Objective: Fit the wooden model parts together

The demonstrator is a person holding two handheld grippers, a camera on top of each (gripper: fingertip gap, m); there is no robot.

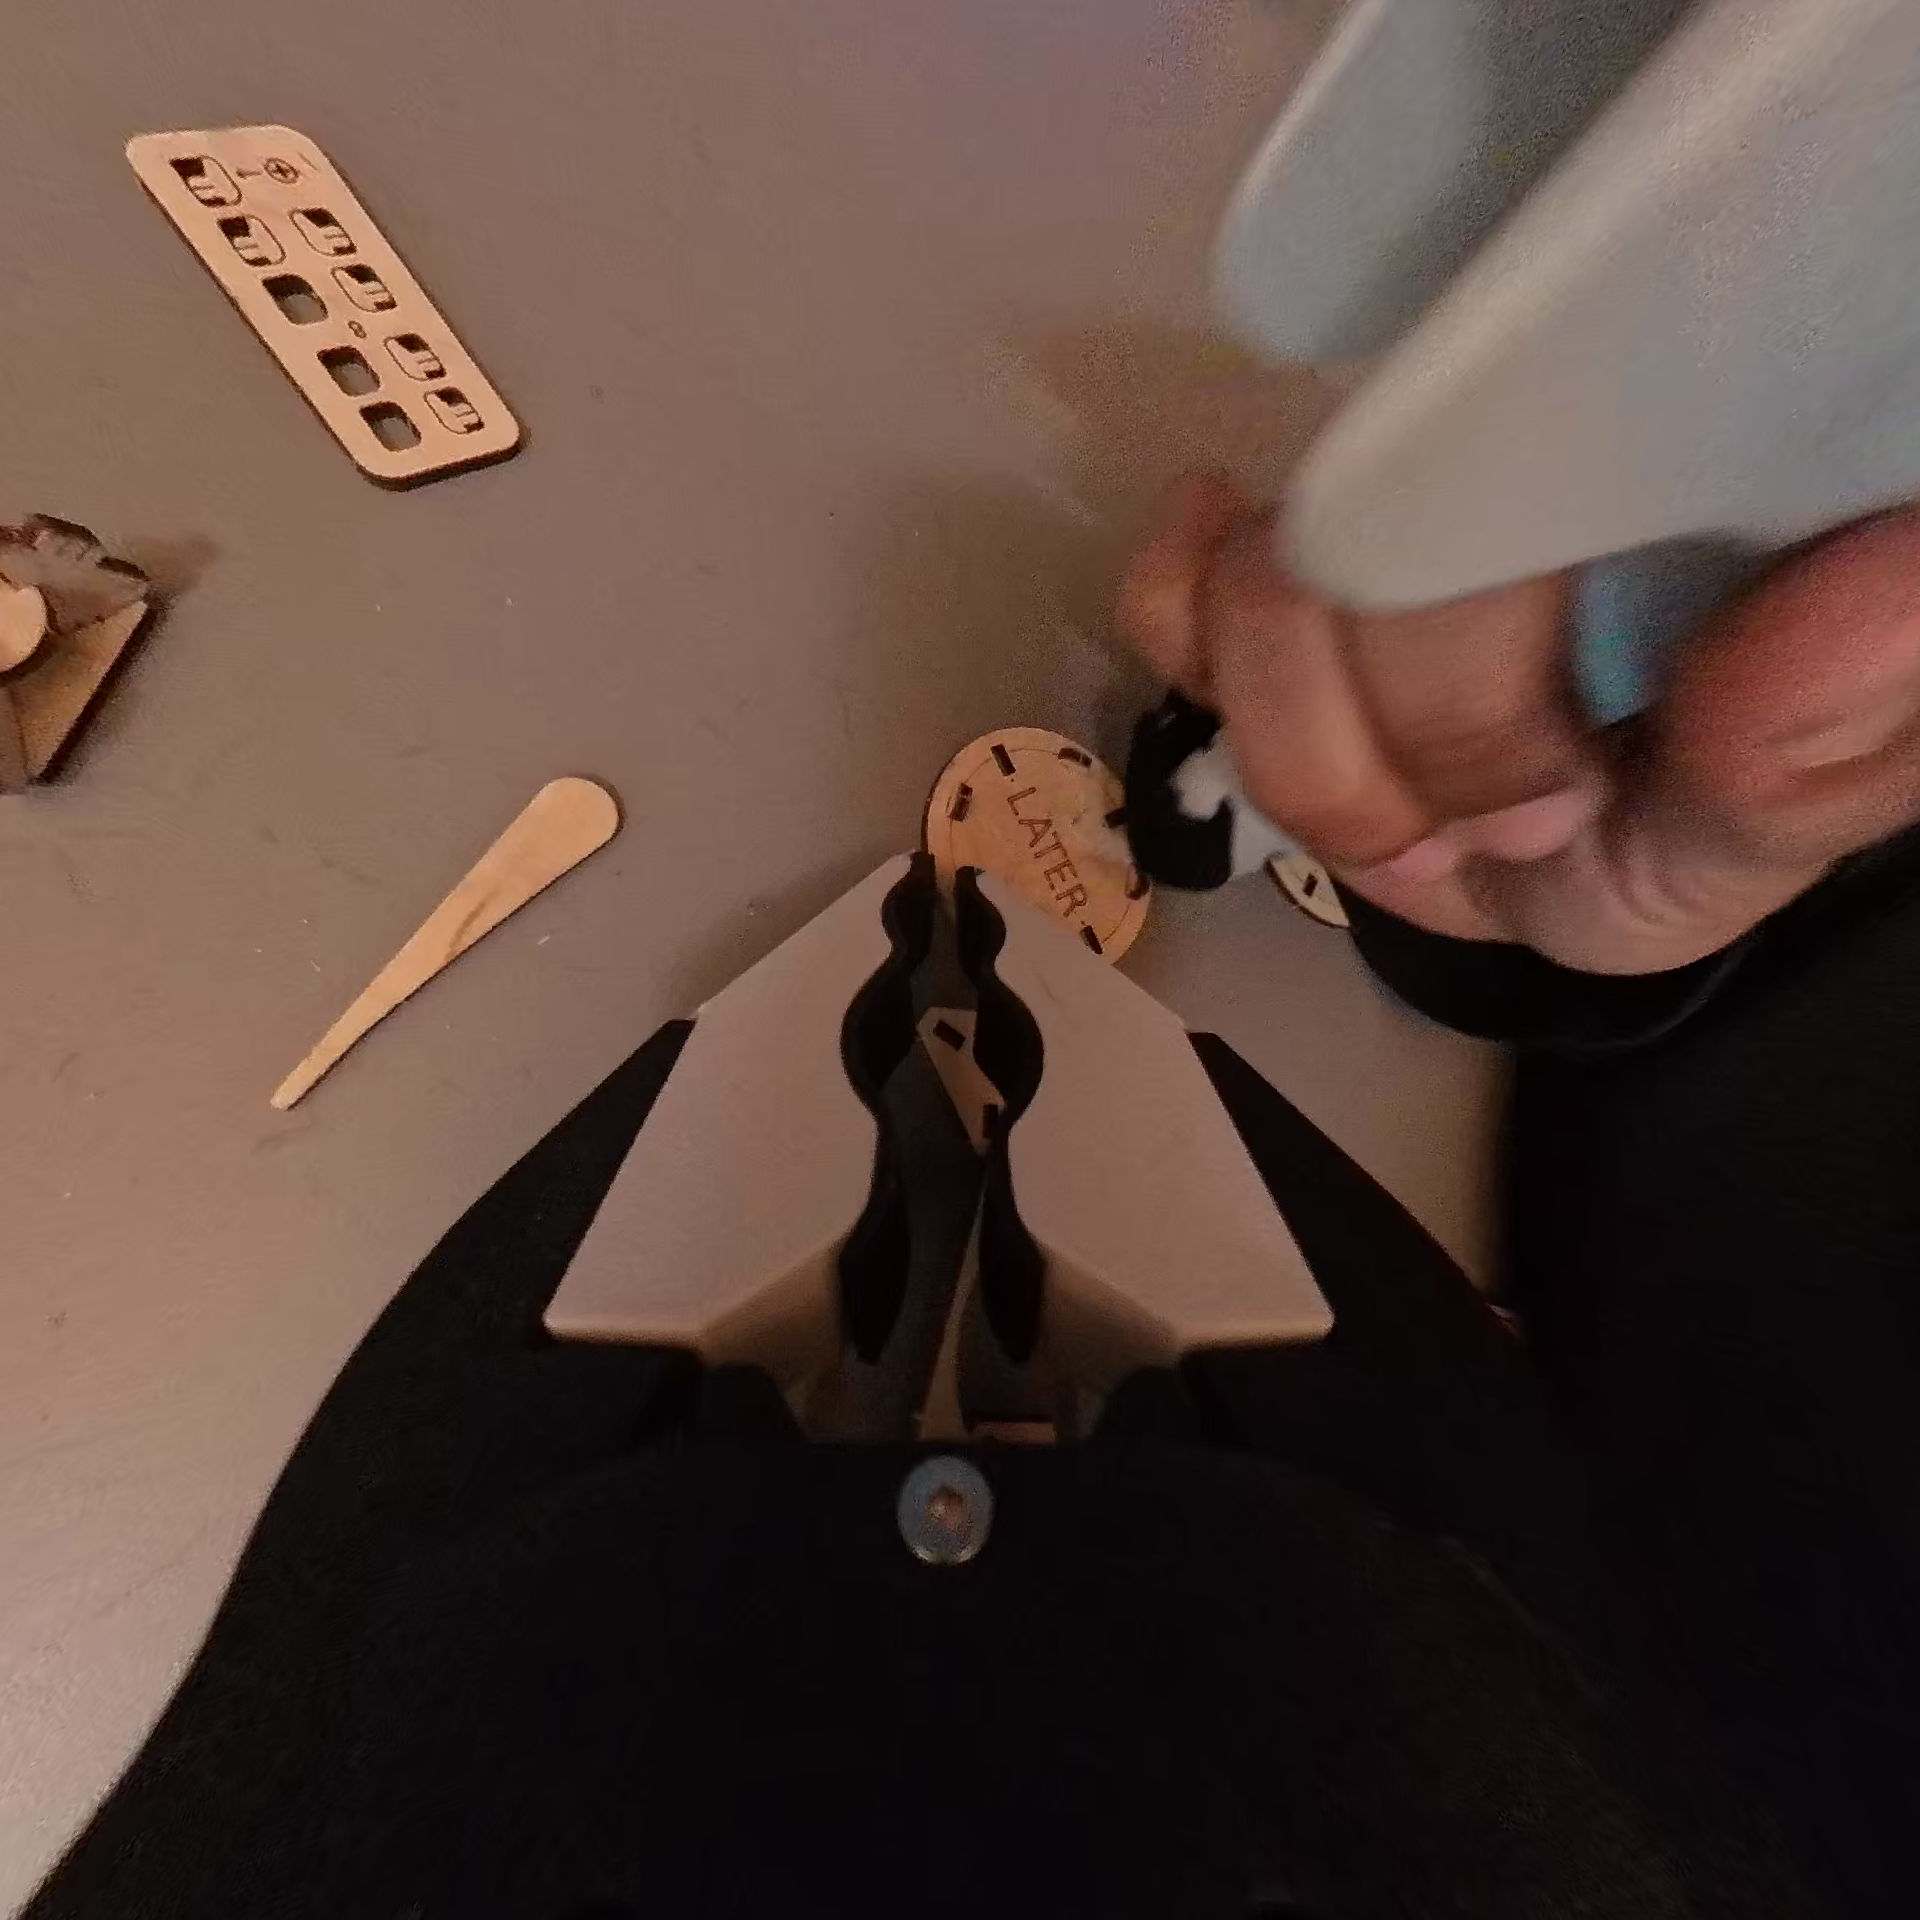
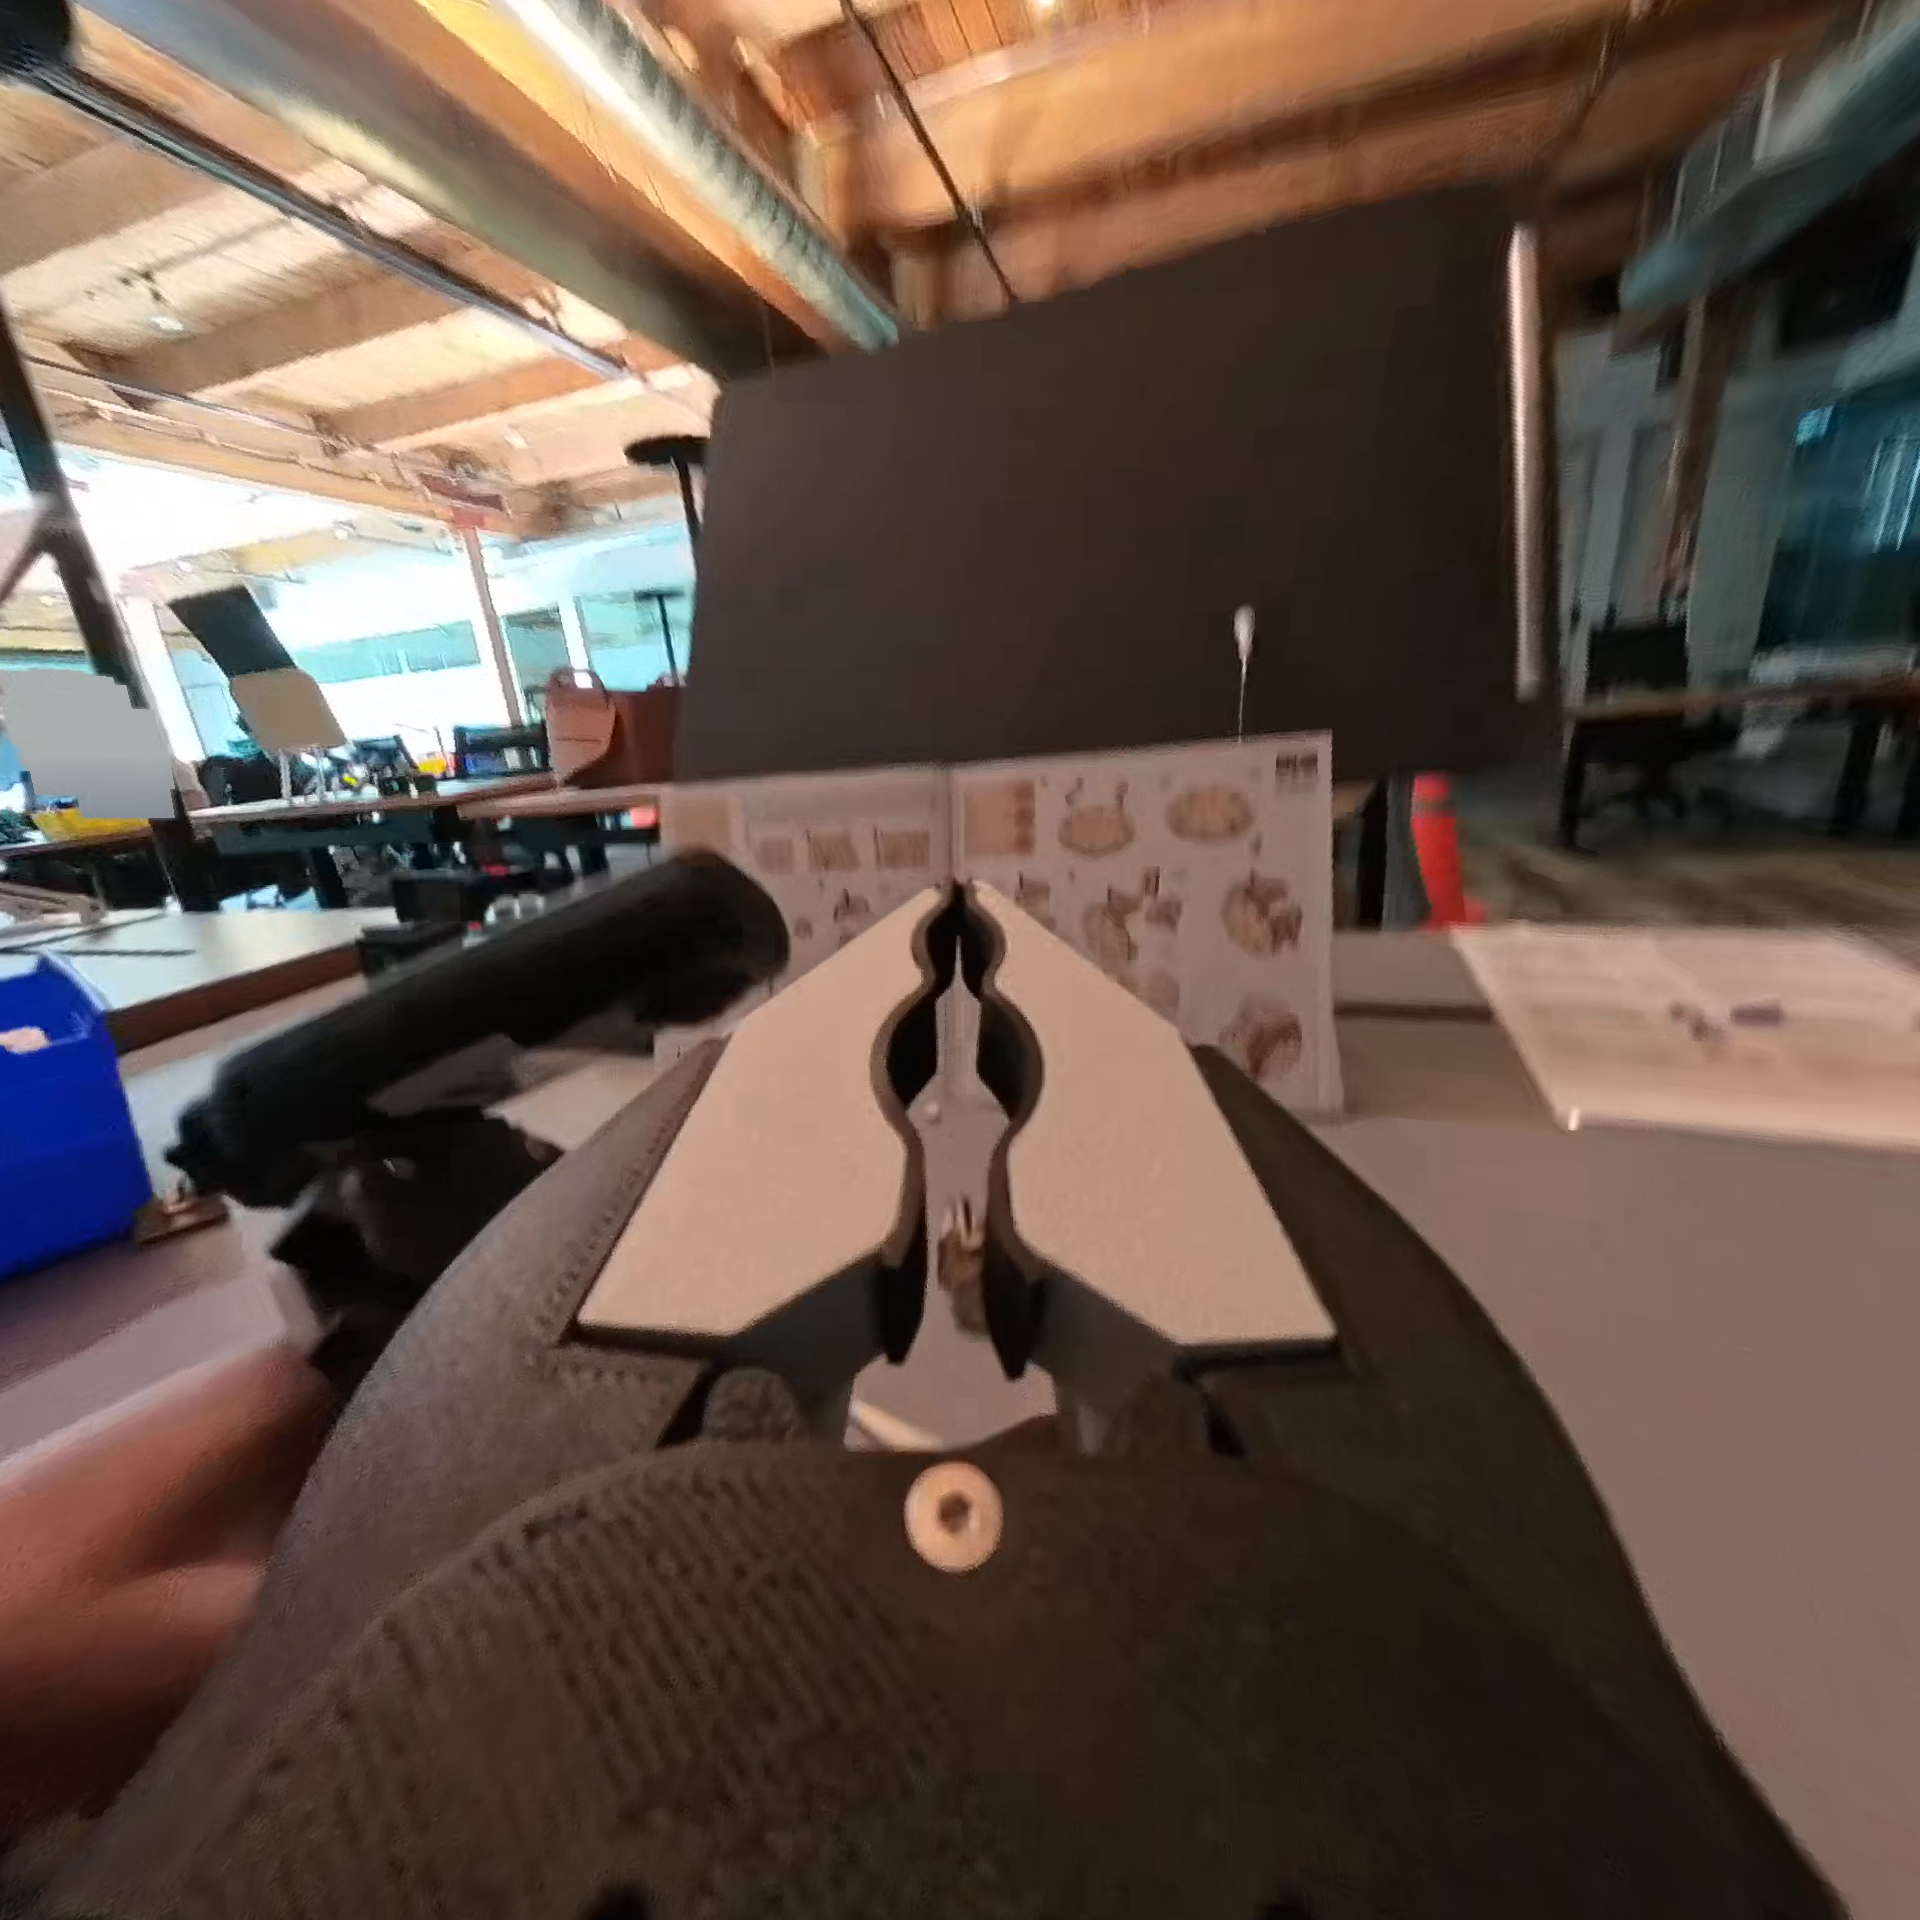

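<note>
— Disc first: where do we place the round wooden disc (image 1: 1039, 842)?

— Flat on the grey worktop (image 1: 727, 520), straight ahead of our left hand-held gripper (image 1: 940, 873); the disc's near edge meets the fingertips.

— And the jaws?

— Nearly together, clamped on a thin slotted wooden piece (image 1: 951, 1049) standing edge-on between them. We cannot tell whether that piece joins the disc.

— What lies around the disc?

— Left of it, a tapered wooden stick (image 1: 447, 935). Farther left and beyond, a wooden strip with square cut-outs (image 1: 322, 301). At the far left edge, a small wooden assembly (image 1: 62, 644). On the disc's right, a blurred hand (image 1: 1507, 748) brings a small black-and-white thing (image 1: 1184, 810) against its rim; a second disc (image 1: 1309, 894) peeks from under that hand.

— Our right hand-held gripper (image 2: 958, 894)?

— Raised away from the disc, fingers closed together on nothing, pointing at an upright illustrated sheet (image 2: 1143, 883).
</note>
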